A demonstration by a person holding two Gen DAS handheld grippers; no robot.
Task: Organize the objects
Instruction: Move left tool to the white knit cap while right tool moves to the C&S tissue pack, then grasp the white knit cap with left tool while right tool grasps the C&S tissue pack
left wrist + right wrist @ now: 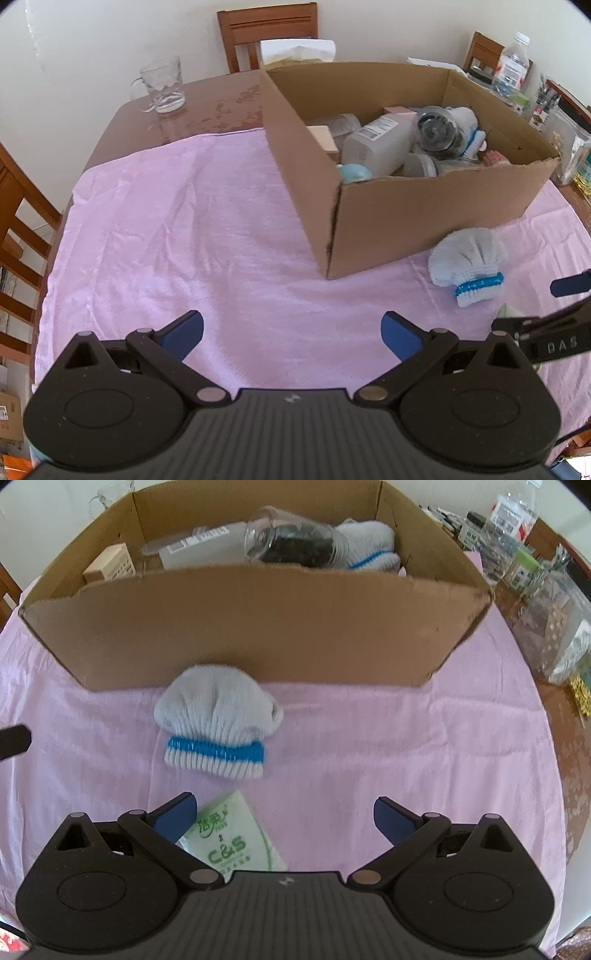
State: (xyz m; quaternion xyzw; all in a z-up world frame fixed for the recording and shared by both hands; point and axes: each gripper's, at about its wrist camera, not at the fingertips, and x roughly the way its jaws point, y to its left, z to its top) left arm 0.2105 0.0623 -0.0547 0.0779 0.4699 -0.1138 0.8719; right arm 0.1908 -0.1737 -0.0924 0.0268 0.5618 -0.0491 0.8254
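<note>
A cardboard box (424,218) stands on the pink cloth (184,229) and holds bottles, a jar and a white glove. It also shows in the right wrist view (258,627). A white knit glove with a blue band (218,720) lies on the cloth in front of the box, also seen in the left wrist view (467,264). A green tissue pack (232,838) lies below my right gripper (284,819), which is open and empty. My left gripper (291,336) is open and empty over bare cloth, left of the glove.
A glass mug (162,85) stands at the table's far left. Wooden chairs (269,33) surround the table. Bottles and clutter (535,572) crowd the table's right side beyond the box.
</note>
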